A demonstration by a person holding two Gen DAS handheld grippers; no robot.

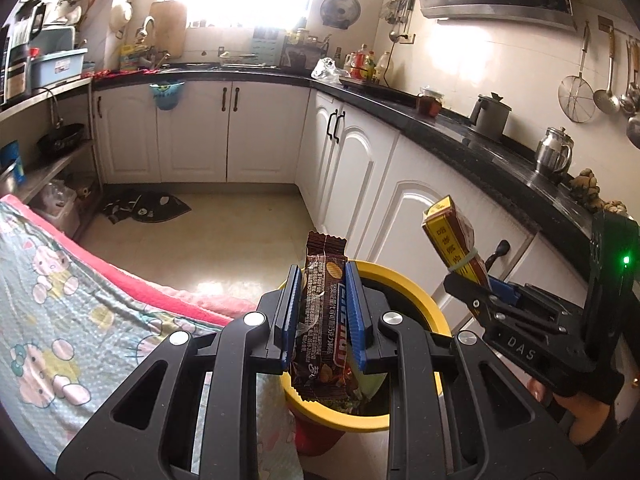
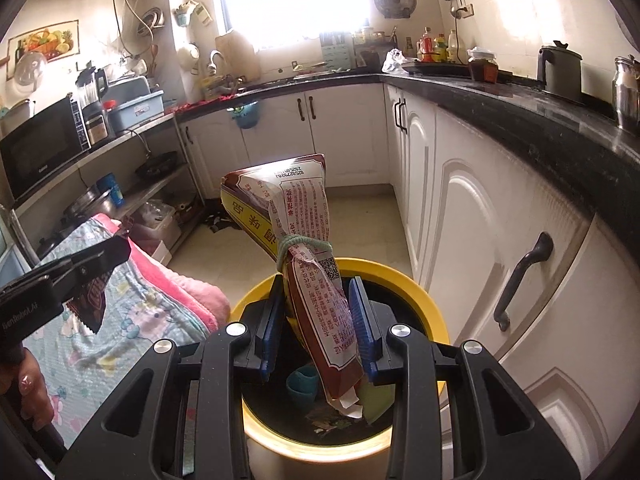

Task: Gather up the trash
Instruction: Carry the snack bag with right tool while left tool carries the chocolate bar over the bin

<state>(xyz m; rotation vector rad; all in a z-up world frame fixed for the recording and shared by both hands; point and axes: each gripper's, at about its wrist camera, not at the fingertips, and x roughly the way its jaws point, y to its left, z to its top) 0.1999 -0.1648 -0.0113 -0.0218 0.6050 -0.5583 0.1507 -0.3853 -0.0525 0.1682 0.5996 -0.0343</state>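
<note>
Both pieces hang right over the yellow-rimmed trash bin [image 2: 434, 312]! Left gripper [image 1: 322, 312] fingers clenched on the brown snack wrapper [image 1: 320, 320], right gripper [image 2: 318, 326] fingers clamping the tied seasoning packet [image 2: 298, 224]. Trash already lies inside; only dropping remains.

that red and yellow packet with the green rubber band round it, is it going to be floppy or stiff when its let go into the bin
Likely floppy and light: the red and yellow printed packet is creased and pinched where the green rubber band cinches it. Its torn lower end hangs limp over the yellow-rimmed bin. Held by the right gripper, it leans sideways, so it may drop askew.
</note>
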